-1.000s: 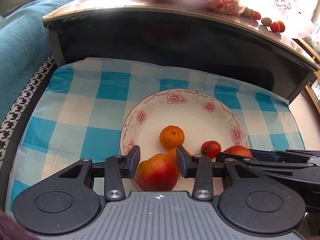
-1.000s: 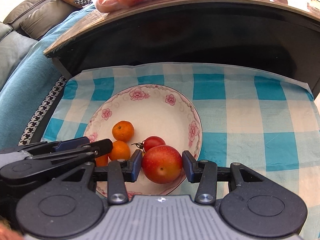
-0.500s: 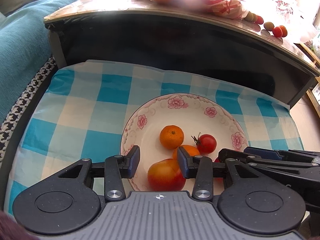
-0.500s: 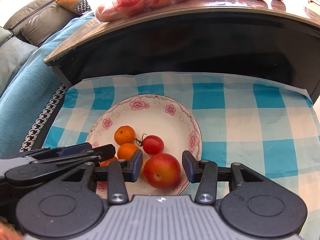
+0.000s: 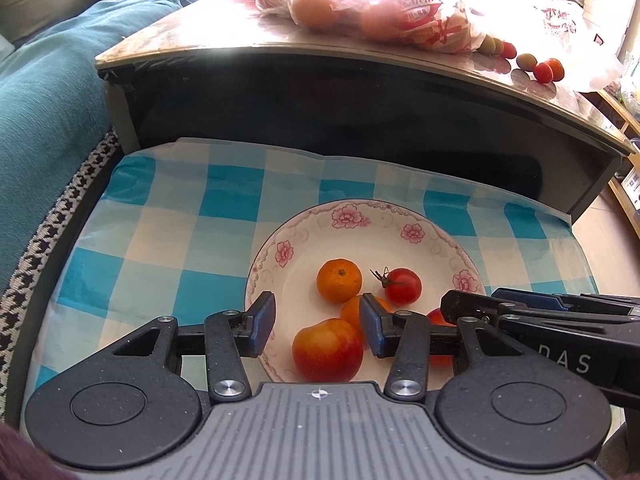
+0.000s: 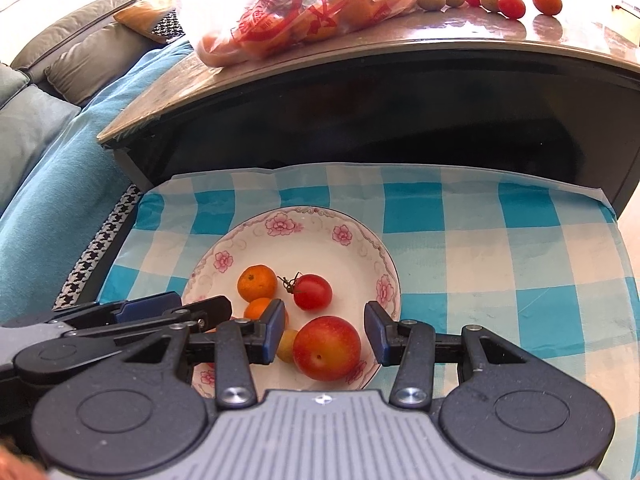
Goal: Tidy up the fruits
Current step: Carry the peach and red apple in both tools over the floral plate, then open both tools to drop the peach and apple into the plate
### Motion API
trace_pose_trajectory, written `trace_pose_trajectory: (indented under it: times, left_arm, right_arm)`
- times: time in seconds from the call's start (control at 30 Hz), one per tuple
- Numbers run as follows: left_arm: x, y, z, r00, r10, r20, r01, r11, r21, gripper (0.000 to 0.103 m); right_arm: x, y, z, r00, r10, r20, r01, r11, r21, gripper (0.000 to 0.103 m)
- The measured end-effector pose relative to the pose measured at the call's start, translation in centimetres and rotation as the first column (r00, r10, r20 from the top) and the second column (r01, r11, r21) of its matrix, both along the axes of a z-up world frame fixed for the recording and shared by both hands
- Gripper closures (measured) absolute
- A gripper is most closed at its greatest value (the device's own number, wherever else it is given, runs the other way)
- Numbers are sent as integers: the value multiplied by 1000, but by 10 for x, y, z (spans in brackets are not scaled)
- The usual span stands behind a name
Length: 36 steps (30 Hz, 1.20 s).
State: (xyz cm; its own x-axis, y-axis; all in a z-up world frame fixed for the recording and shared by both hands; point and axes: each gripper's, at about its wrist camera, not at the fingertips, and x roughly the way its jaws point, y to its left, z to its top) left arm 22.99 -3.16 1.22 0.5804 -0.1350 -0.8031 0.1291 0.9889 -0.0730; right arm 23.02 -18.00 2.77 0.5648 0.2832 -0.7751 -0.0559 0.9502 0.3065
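**Both grippers loose over the fruit plate**

The left gripper (image 5: 317, 328) is opening around a red-orange nectarine (image 5: 327, 350) without gripping it. The right gripper (image 6: 325, 330) stands released around another nectarine (image 6: 327, 347). Both fruits rest on the flowered plate (image 6: 304, 220), before two mandarins (image 6: 257, 283) and a tomato (image 6: 312, 291). Beyond, the counter (image 6: 400, 52) carries bagged fruit (image 6: 304, 12).

black gripper (image 5: 317, 326), blue-padded fingers (image 5: 264, 322), silver screws.
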Motion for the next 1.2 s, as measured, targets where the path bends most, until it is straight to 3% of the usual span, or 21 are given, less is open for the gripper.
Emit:
trace_pose_trajectory:
  times: [1.2]
  left_arm:
    - [-58, -1, 18, 998, -43, 38, 40, 997, 62, 45]
  right_arm:
    - [-55, 4, 19, 1000, 23, 7, -23, 999, -26, 58]
